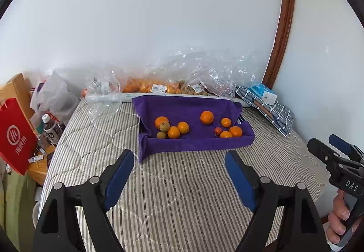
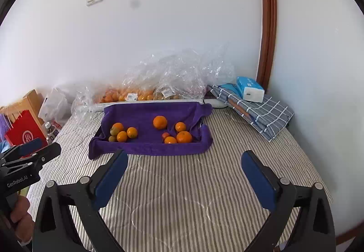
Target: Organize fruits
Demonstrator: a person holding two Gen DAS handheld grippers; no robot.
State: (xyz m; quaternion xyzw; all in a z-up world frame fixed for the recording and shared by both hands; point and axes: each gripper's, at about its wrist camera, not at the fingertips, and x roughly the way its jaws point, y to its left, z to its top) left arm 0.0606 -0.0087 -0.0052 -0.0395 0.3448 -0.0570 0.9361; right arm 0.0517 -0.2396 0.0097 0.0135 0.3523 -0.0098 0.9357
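Looking along the left gripper [image 1: 179, 174] in the left wrist view, its jaws stand wide open with nothing between them, low in the frame over the striped bed cover [image 1: 182, 195]. Just above them, at mid-frame, a tray draped in a purple towel [image 1: 182, 108] rests on the bed. On the towel's left side sits a cluster of three oranges [image 1: 174, 132] touching two small greenish-brown fruits [image 1: 164, 126]. On its right side lie four more oranges, the largest orange [image 1: 206, 117] a little apart from the rest, and a small red fruit [image 1: 218, 130] beside them. Behind the tray, against the white wall, crumpled clear plastic bags [image 1: 195, 68] hold more oranges. A red paper bag [image 1: 16, 136] stands at the left edge, and a folded checked cloth [image 1: 277, 115] with a blue tissue pack [image 1: 264, 90] on it lies at the right. The right gripper [image 1: 329, 147] enters at the right edge; whether it is open cannot be told from here.

From the right wrist view, the right gripper [image 2: 184, 170] has its jaws spread wide and empty, low in the frame over the bed cover [image 2: 182, 195]. The purple towel [image 2: 141, 113] with its fruit lies just above, the largest orange [image 2: 160, 122] near its centre. The left gripper [image 2: 34, 149] shows at the left edge.
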